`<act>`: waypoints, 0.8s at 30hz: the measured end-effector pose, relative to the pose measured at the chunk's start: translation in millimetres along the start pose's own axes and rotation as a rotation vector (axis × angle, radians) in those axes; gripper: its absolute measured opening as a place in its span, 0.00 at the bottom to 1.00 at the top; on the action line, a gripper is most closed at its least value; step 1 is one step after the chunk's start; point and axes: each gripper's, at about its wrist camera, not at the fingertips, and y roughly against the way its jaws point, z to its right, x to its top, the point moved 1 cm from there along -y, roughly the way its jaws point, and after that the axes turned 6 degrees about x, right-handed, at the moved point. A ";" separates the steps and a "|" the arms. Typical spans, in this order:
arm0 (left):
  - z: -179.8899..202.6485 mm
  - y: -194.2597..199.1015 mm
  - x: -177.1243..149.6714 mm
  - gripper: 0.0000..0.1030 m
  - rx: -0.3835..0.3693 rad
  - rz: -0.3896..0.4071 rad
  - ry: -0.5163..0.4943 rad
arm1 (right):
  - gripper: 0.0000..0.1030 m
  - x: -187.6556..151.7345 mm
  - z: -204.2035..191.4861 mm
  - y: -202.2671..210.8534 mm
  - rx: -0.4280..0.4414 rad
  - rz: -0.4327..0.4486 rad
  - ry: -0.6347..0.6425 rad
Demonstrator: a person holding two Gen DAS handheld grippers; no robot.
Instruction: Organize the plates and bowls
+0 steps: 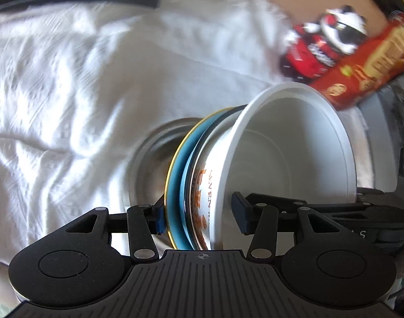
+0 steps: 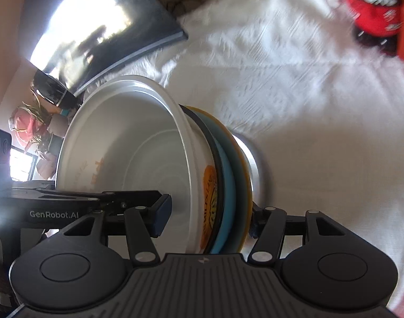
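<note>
Straddling the stacked dishes, the left gripper (image 1: 200, 218) has its jaws set wide either side of the white bowl (image 1: 294, 143) and blue plate (image 1: 176, 182). The right gripper (image 2: 208, 218) brackets the same stack at lower centre, over the white cloth (image 2: 321, 132); whether either grips, I cannot tell.

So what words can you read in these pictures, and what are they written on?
"GenRobot.AI": on the left gripper, seen in the right wrist view.
"SEVEN": partly readable, on the white bowl, beside orange characters that I cannot make out.
Orange print on the bowl in the right wrist view: too warped to read.
White letters on the red bottle: blurred.
Red box: print too blurred.
</note>
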 end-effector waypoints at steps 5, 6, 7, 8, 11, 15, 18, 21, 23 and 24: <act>-28.1 -31.3 -0.5 0.50 0.006 -0.036 0.017 | 0.55 4.2 -1.3 -46.1 -0.056 -0.044 -0.044; -29.0 -34.3 0.7 0.48 0.012 -0.034 0.005 | 0.55 2.6 -1.4 -50.9 -0.071 -0.049 -0.038; -30.0 -37.6 1.5 0.48 0.014 -0.036 -0.006 | 0.56 1.2 -1.4 -56.0 -0.092 -0.057 -0.035; -31.6 -40.7 1.7 0.48 0.001 -0.043 -0.005 | 0.56 -1.2 -0.8 -58.5 -0.108 -0.062 -0.029; -33.9 -49.4 2.3 0.47 -0.030 -0.063 0.000 | 0.56 -3.1 -7.3 -58.4 -0.171 -0.050 0.028; -44.8 -50.2 5.9 0.38 -0.067 -0.074 0.021 | 0.55 -1.6 -7.4 -58.7 -0.212 -0.045 0.026; -53.3 -42.1 8.6 0.32 -0.091 -0.064 0.030 | 0.55 0.4 -4.8 -55.7 -0.207 -0.048 -0.001; -57.3 -35.6 10.4 0.31 -0.105 -0.060 0.027 | 0.54 0.9 -4.0 -47.9 -0.198 -0.043 -0.020; -57.5 -25.8 11.9 0.23 -0.127 -0.024 0.023 | 0.55 0.9 -7.7 -40.9 -0.205 -0.031 -0.013; -57.0 -18.9 14.0 0.23 -0.136 -0.008 0.017 | 0.55 1.4 -12.5 -34.9 -0.220 -0.011 0.010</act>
